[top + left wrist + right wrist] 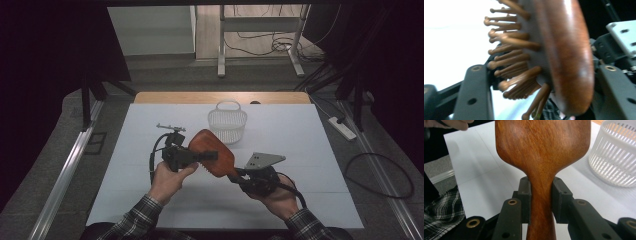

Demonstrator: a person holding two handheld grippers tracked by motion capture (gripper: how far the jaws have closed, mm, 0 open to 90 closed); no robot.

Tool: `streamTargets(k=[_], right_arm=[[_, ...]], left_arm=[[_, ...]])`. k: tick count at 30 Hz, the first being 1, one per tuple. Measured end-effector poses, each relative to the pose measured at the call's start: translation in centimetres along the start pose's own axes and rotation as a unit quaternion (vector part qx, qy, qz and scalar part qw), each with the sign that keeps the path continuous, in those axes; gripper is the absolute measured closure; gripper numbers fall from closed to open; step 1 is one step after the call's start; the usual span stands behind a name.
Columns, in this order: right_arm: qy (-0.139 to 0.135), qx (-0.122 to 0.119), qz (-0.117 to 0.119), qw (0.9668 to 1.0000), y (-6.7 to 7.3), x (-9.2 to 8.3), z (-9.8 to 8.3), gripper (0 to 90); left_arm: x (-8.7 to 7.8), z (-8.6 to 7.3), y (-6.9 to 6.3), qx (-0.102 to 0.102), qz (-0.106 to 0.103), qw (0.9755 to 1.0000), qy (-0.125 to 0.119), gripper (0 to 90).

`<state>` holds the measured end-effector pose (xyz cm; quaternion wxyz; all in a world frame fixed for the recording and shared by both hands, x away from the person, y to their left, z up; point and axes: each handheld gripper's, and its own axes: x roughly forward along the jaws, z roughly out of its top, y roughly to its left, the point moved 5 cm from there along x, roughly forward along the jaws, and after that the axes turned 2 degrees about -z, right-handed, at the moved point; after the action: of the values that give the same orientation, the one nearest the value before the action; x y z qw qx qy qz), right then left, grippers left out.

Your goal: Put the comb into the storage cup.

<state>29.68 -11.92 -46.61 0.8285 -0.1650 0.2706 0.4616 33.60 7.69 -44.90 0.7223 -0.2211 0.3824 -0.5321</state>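
Hairbrush [212, 150] of reddish wood hangs above the white desk [310, 200] in the high view, just in front of a white basket [228, 122]; the right tongs [239, 176] hold its handle and the left tongs [212, 155] reach across its head. From the left gripper view, the brush head [564, 55] sits between the black jaws, bristles [511, 60] toward one jaw; whether the pads press it I cannot tell. From the right gripper view, both pads clamp the handle [541, 195], basket [614, 157] beyond.

Plaid sleeves [134, 220], black fingers [525, 195] with brass-ringed screw holes, trailing black cables [151, 160].
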Motion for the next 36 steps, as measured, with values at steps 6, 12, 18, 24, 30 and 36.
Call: streamTargets(k=[6, 12, 18, 24, 30, 36], right_arm=[[0.01, -0.008, -0.002, 0.9999, 0.0, 0.4, -0.2, 72.0], [0.02, -0.014, -0.004, 0.9997, -0.1, 0.7, -0.3, 71.1], [0.021, 0.002, 0.003, 0.9998, -0.2, 0.5, -0.2, 59.4], [0.019, -0.002, 0.001, 0.9998, -0.4, 0.4, -0.2, 39.3], [0.029, 0.019, 0.019, 0.9992, -0.6, 0.4, -0.4, 22.5], [0.043, 0.025, 0.001, 0.9988, -1.1, 0.2, -0.7, 15.5]], left_arm=[[0.0, -0.2, 0.0, -0.002, -0.023, 0.9997, -0.008, 53.2], [0.1, -0.3, -0.3, 0.026, -0.021, 0.9995, -0.001, 58.2], [0.1, -0.1, -0.5, 0.039, -0.016, 0.9991, -0.001, 60.3], [-0.4, 0.2, -0.5, 0.05, -0.001, 0.9987, -0.002, 60.3], [-1.0, 0.7, -0.7, 0.069, 0.016, 0.9975, -0.004, 60.3], [-1.4, 1.3, -0.9, 0.08, 0.03, 0.9963, -0.004, 60.2]])
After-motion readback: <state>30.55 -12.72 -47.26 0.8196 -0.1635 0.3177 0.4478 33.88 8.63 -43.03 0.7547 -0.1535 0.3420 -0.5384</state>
